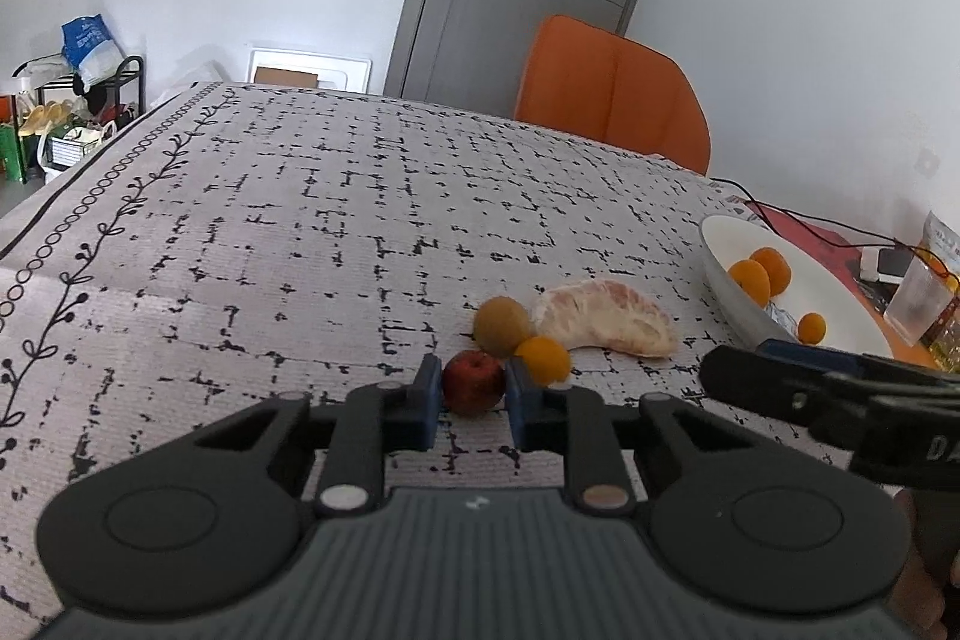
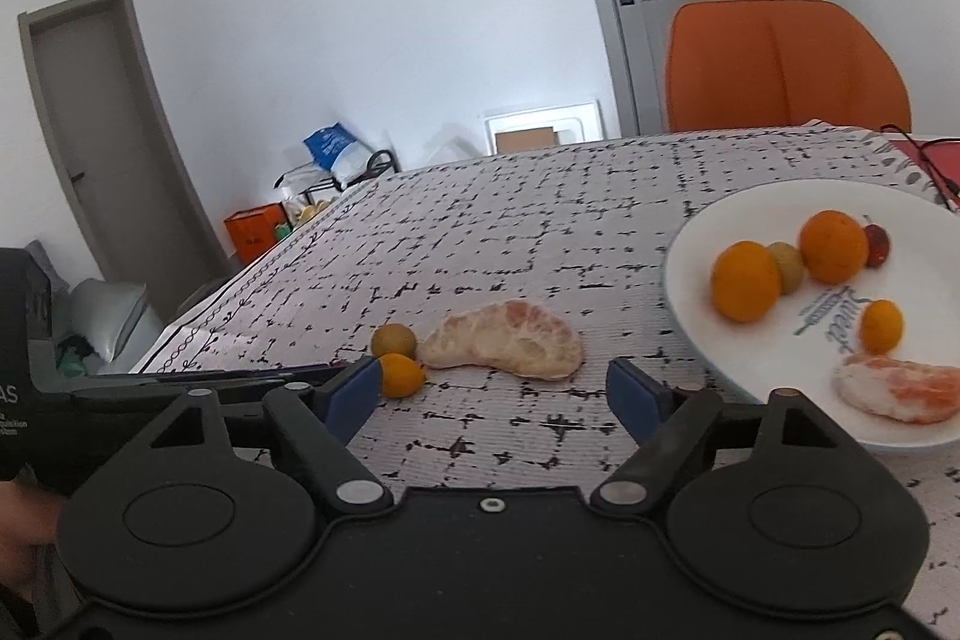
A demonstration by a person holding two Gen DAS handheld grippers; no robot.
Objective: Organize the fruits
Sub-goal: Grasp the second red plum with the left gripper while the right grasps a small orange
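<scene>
My left gripper (image 1: 474,394) is shut on a small red apple (image 1: 473,381) that rests on the tablecloth. Just beyond it lie a small orange (image 1: 543,360), a brownish-green fruit (image 1: 503,326) and a peeled pomelo wedge (image 1: 603,318). My right gripper (image 2: 495,391) is open and empty, low over the cloth in front of the same pomelo wedge (image 2: 504,340), small orange (image 2: 401,374) and brownish-green fruit (image 2: 393,340). A white plate (image 2: 780,364) to the right holds oranges (image 2: 746,280), a pomelo piece (image 2: 900,387) and other fruit.
The table has a grey patterned cloth (image 1: 300,220). An orange chair (image 1: 606,91) stands at the far side. Cables, a plastic cup (image 1: 918,301) and packets lie behind the plate (image 1: 798,274) at the right. My right gripper's body (image 1: 840,400) shows beside the left one.
</scene>
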